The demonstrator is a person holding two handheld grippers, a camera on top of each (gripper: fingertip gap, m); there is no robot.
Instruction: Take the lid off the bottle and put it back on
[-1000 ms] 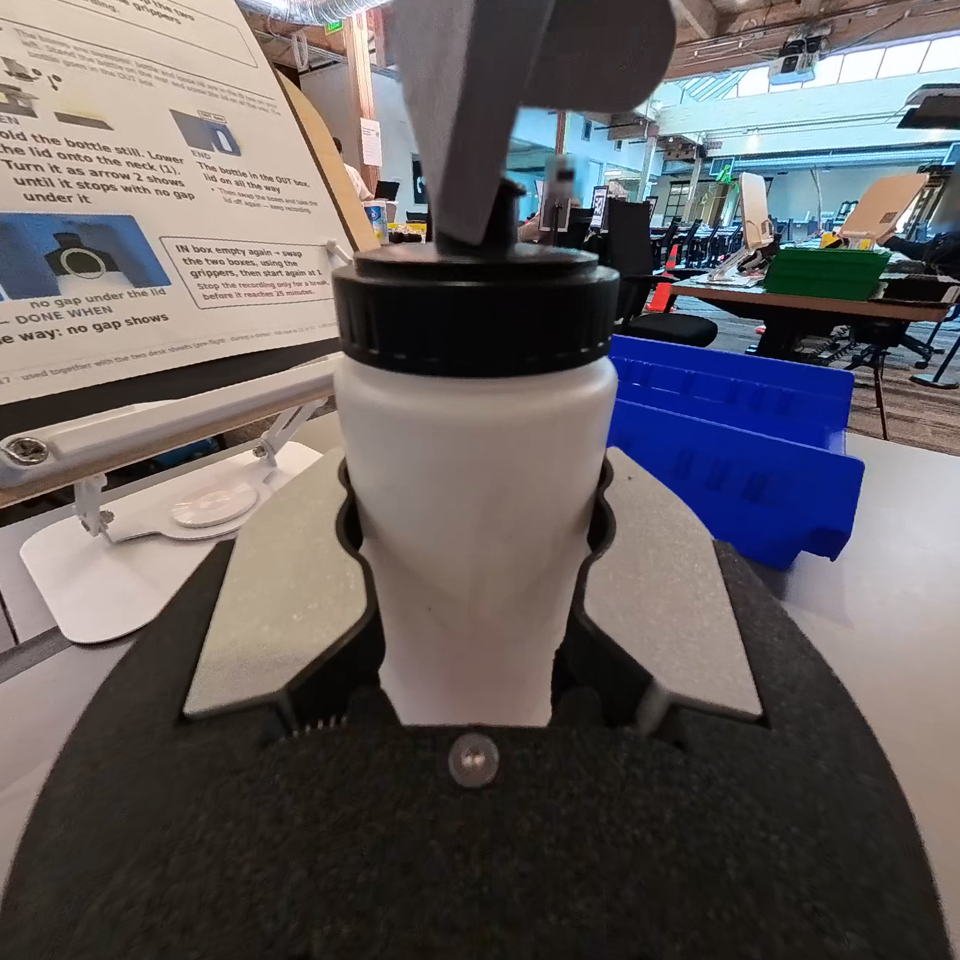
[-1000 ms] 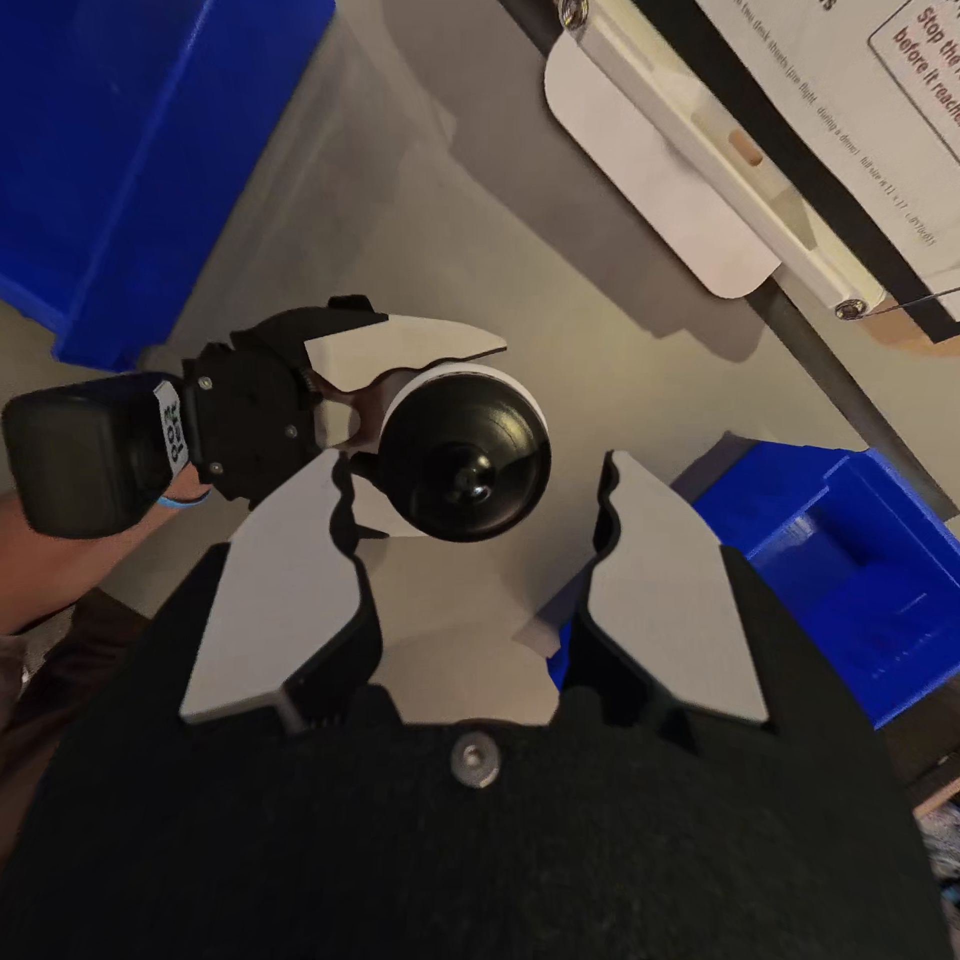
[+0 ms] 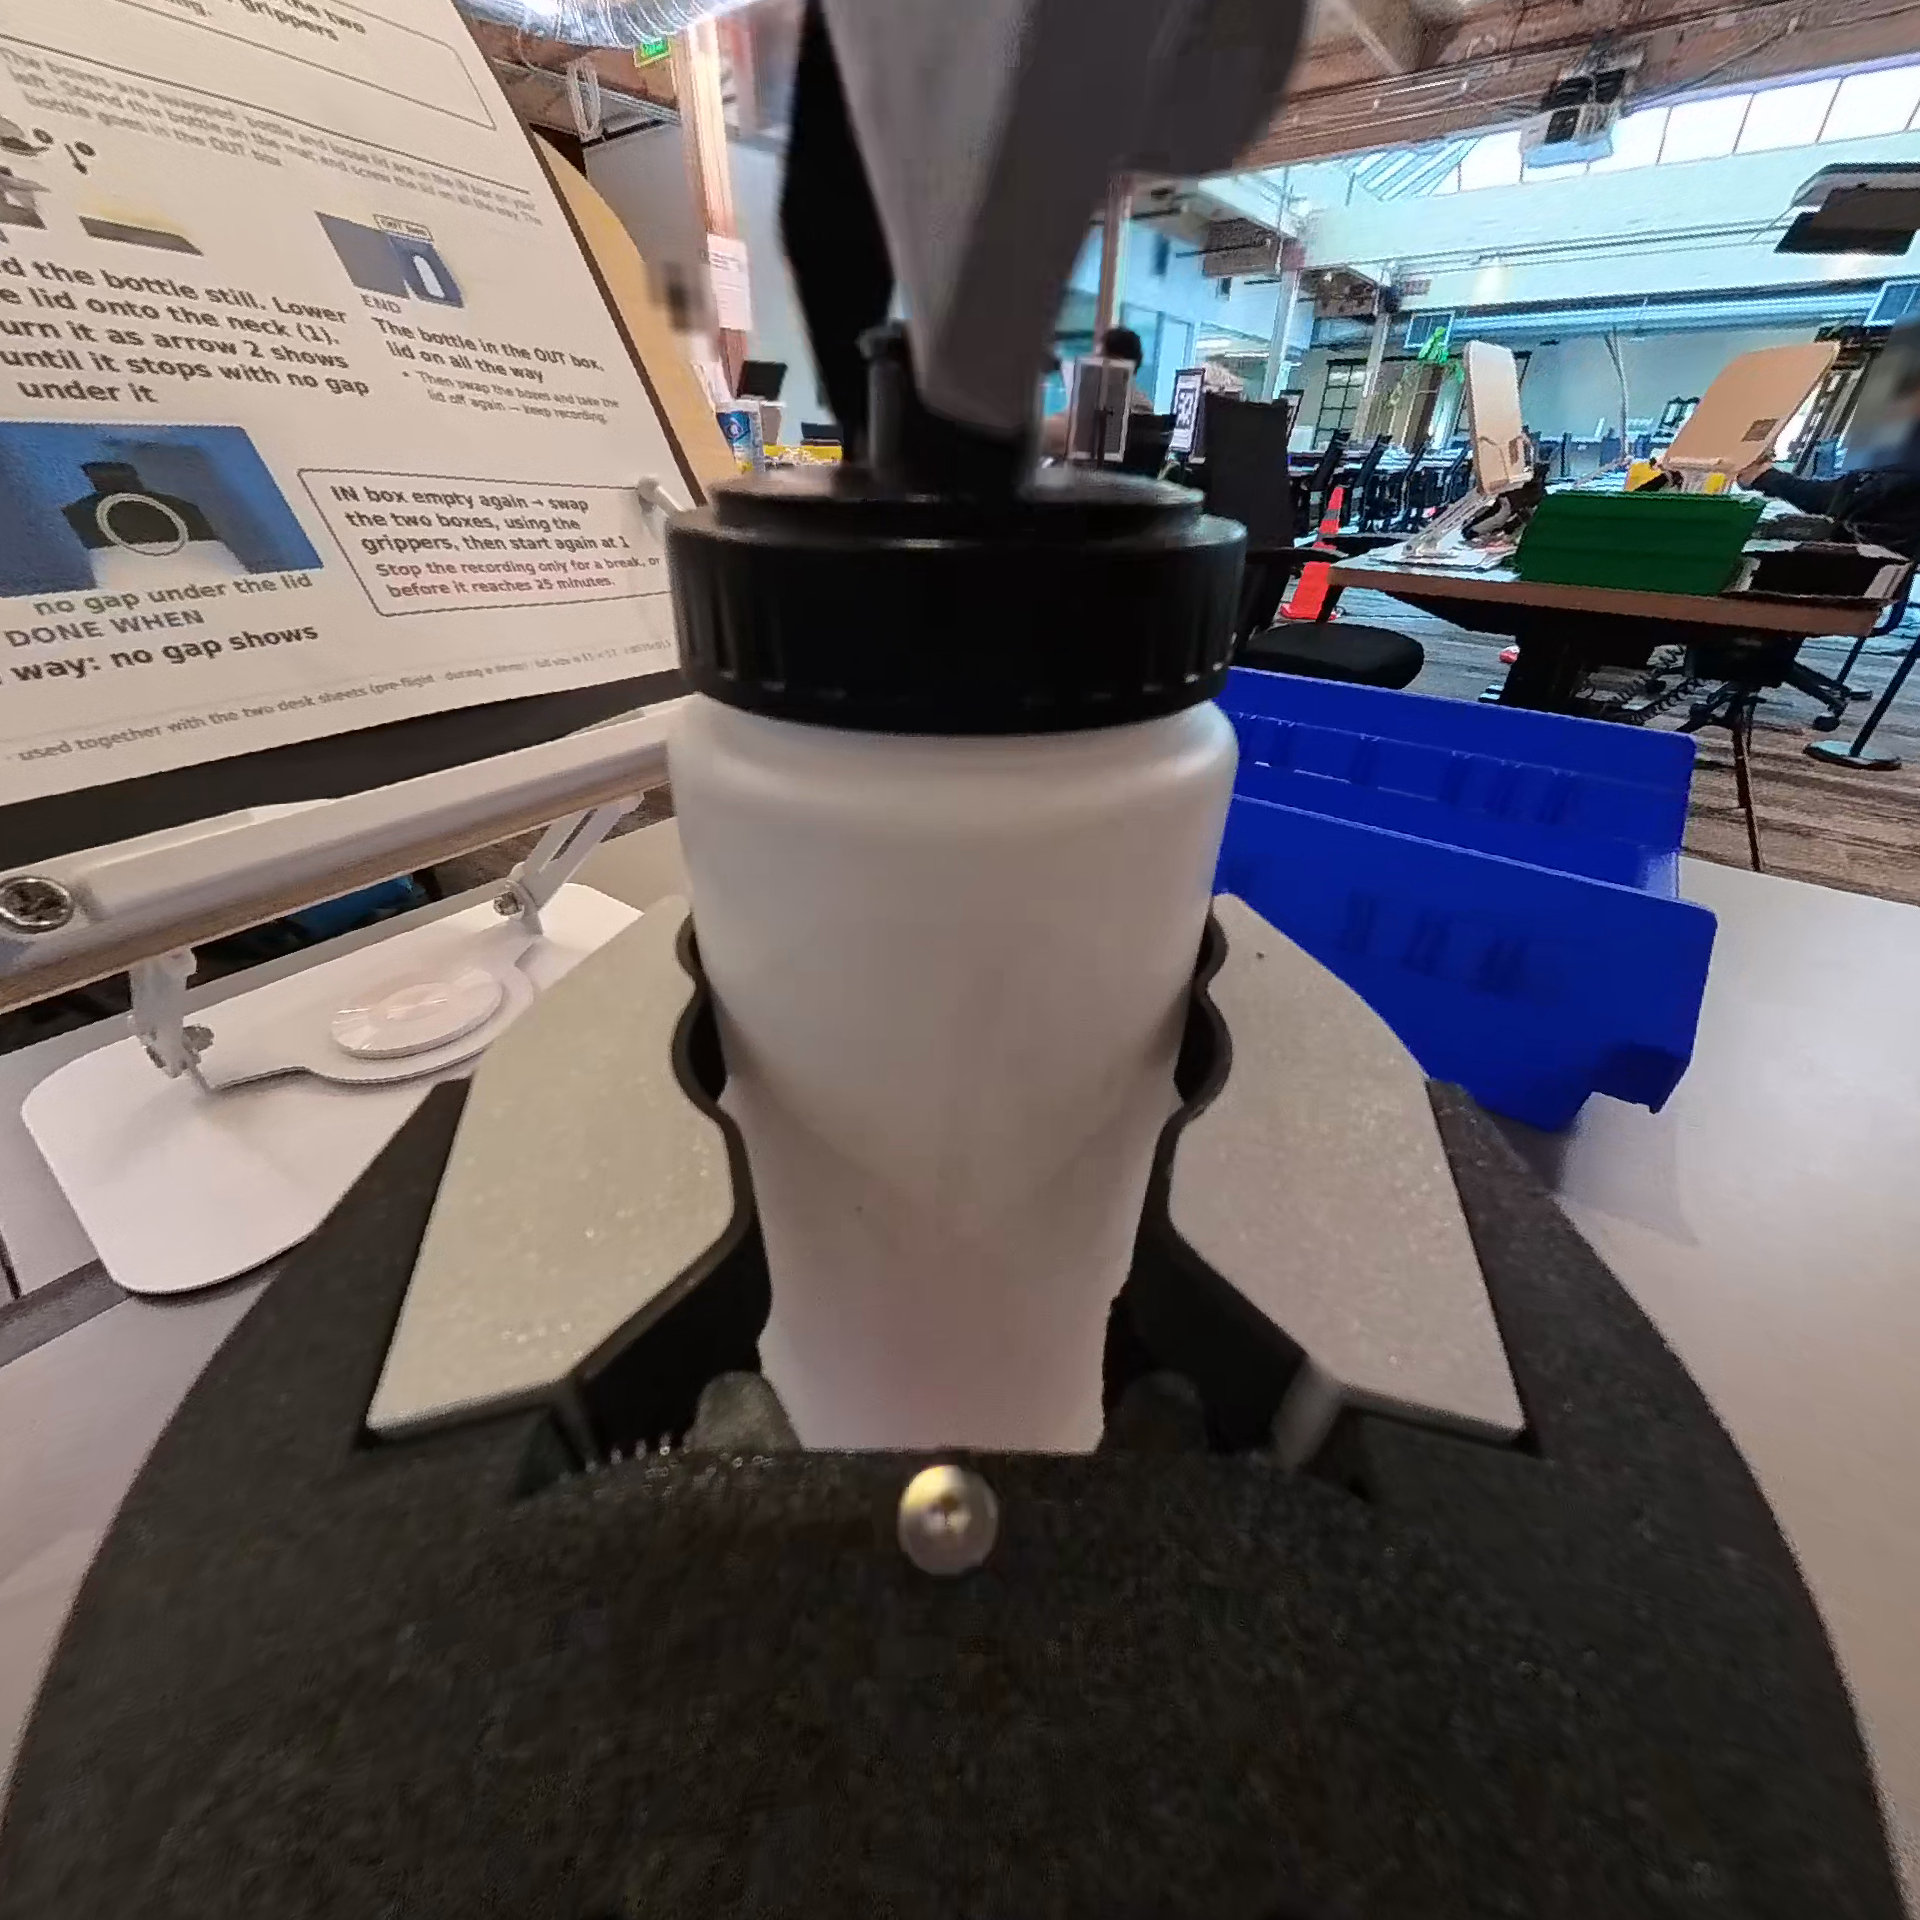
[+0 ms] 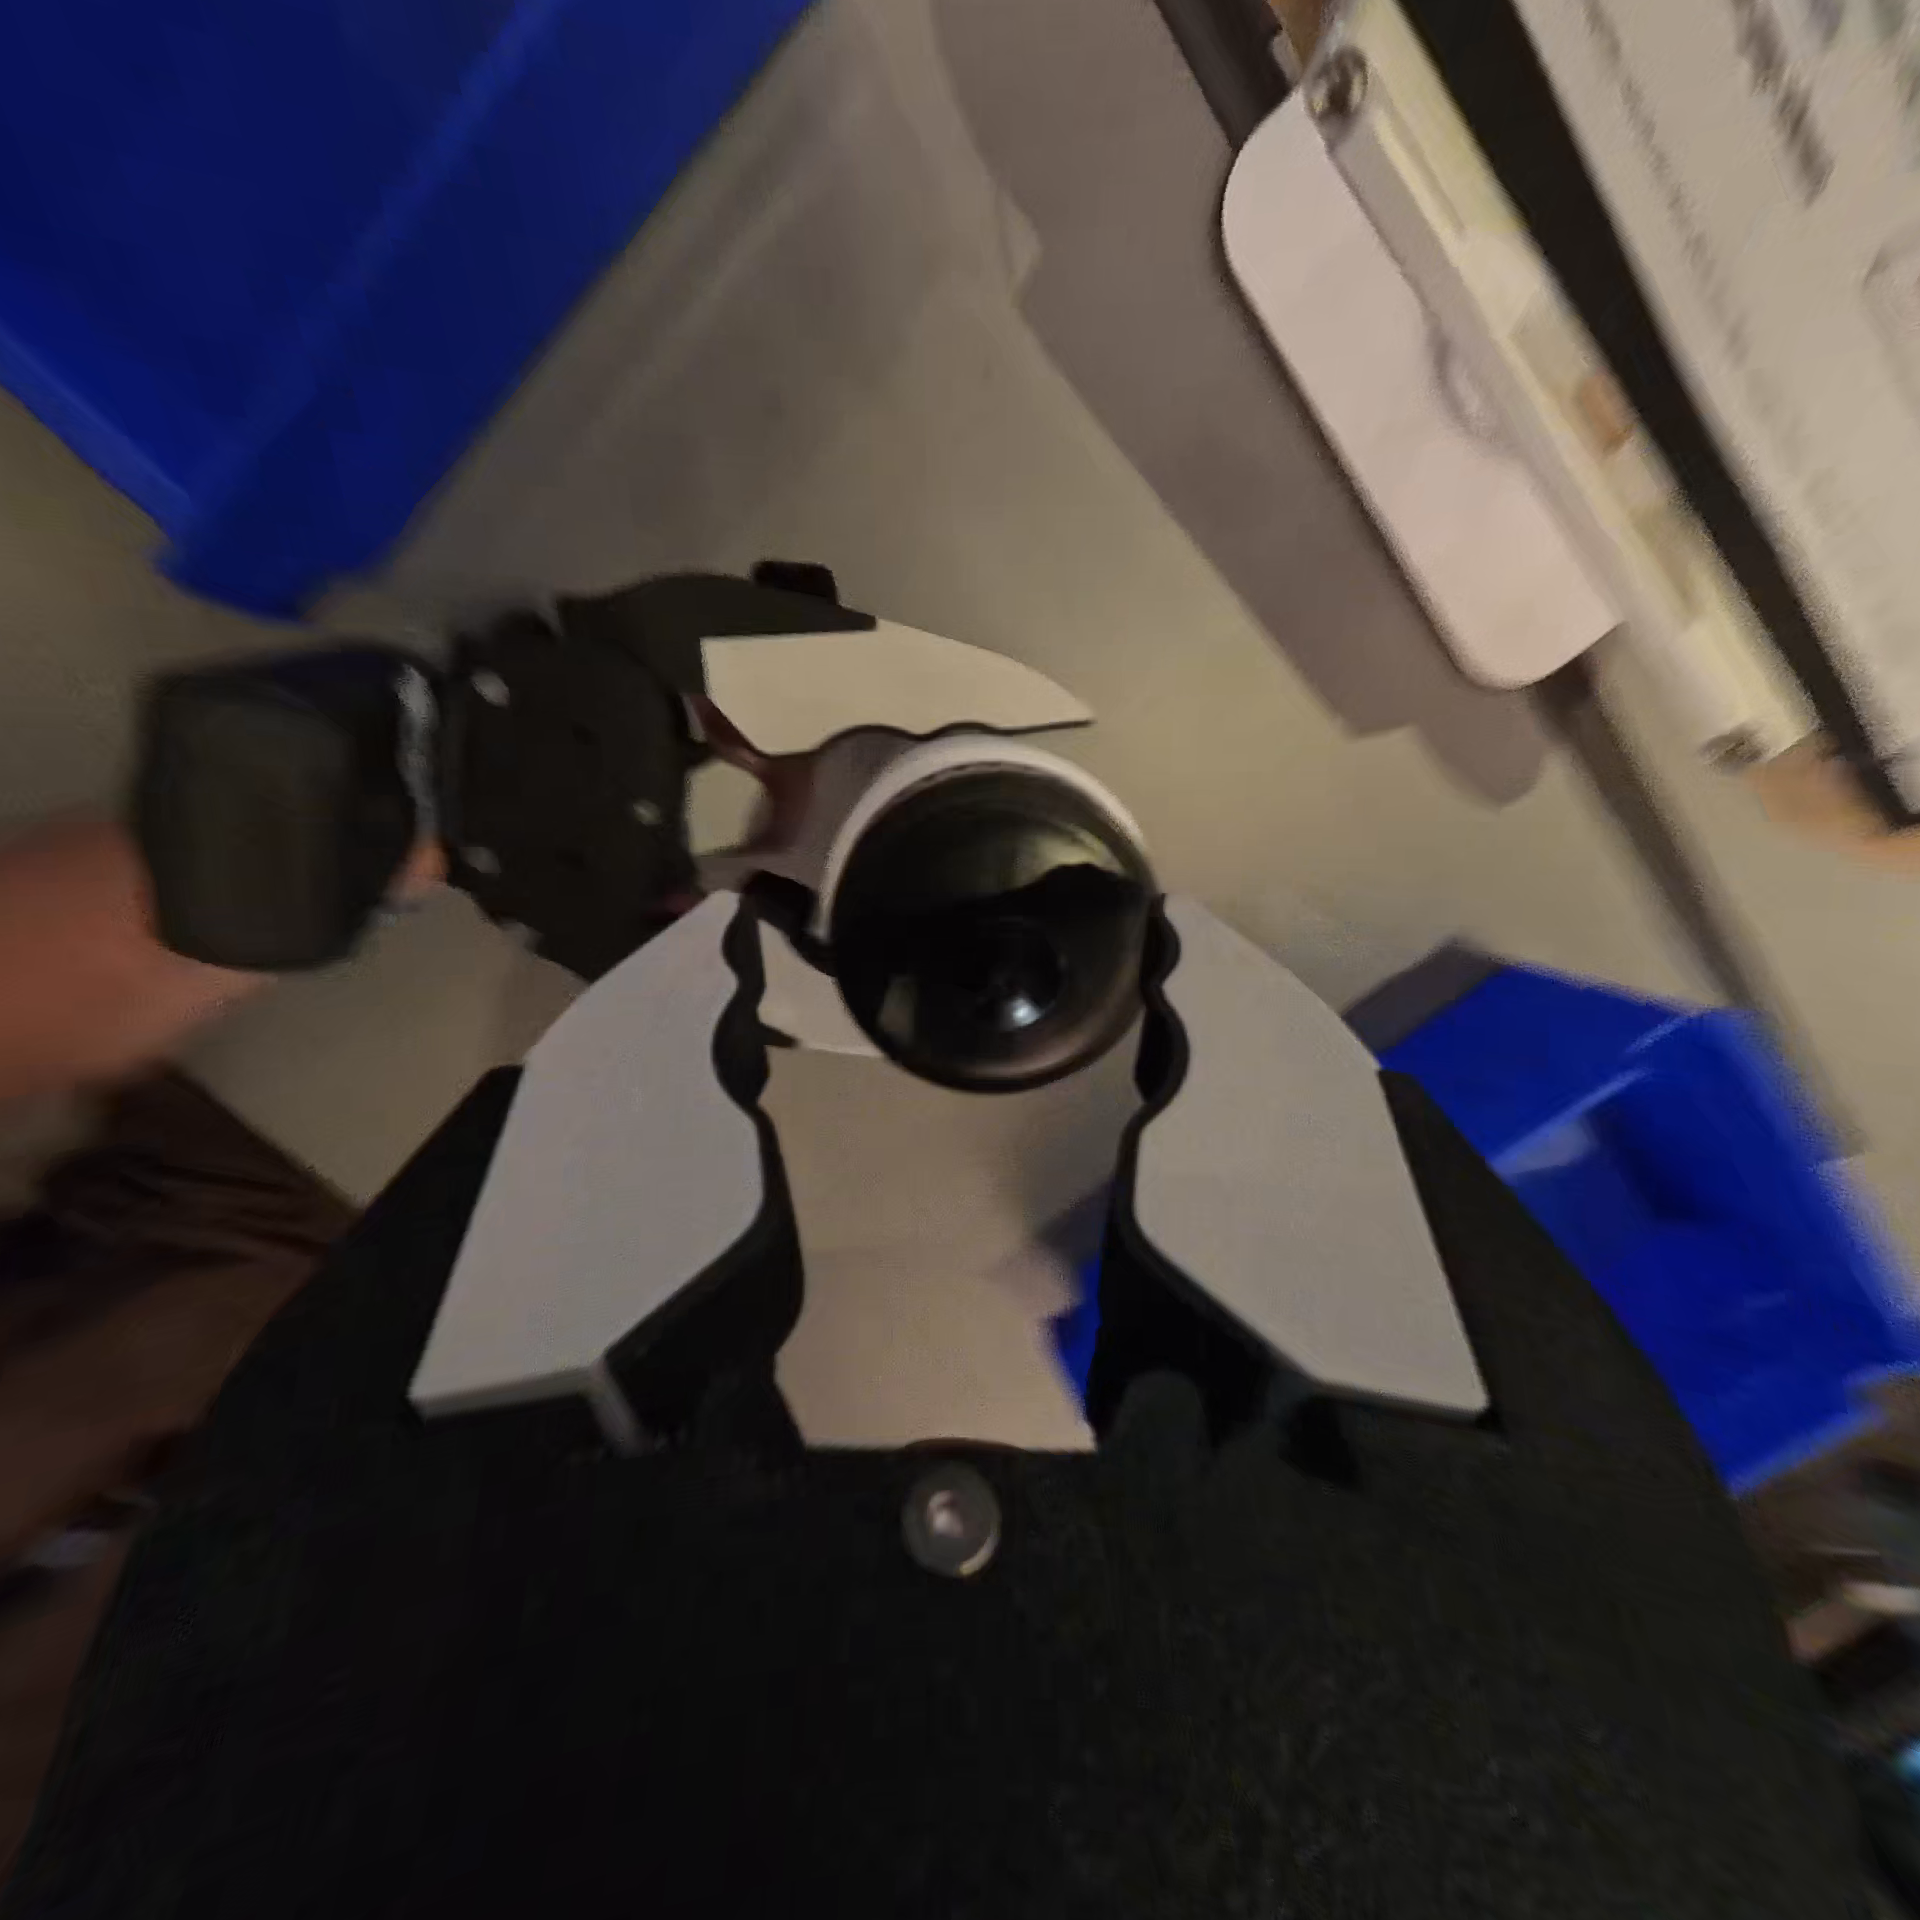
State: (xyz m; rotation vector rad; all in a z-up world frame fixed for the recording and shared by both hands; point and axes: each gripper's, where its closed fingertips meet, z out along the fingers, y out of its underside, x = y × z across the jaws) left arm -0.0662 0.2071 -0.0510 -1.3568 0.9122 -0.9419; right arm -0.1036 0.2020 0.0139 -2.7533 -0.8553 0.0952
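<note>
A white bottle (image 3: 951, 987) with a black lid (image 3: 956, 603) stands upright. My left gripper (image 3: 951, 920) is shut on the bottle's body, with both pads pressed against its sides. In the right wrist view I look down on the lid (image 4: 992, 935). My right gripper (image 4: 951, 920) has a fingertip on each side of the lid. The right pad (image 4: 1164, 997) lies at the lid's edge, and the left pad (image 4: 743, 997) stands apart from it. In the left wrist view one right finger (image 3: 987, 260) hangs over the lid's top and does not cover its rim. The right view is blurred.
A blue bin (image 3: 1455, 914) stands right of the bottle on the grey table (image 3: 1766, 1195). A white stand (image 3: 208, 1164) with an instruction sheet (image 3: 260, 468) is on the left. A blue bin (image 4: 260, 260) and a second one (image 4: 1662, 1195) flank the bottle. A hand (image 4: 62, 935) holds the left gripper.
My right gripper's jaws have narrowed around the lid, and its view has shifted and blurred. The left gripper and the bottle have stayed still.
</note>
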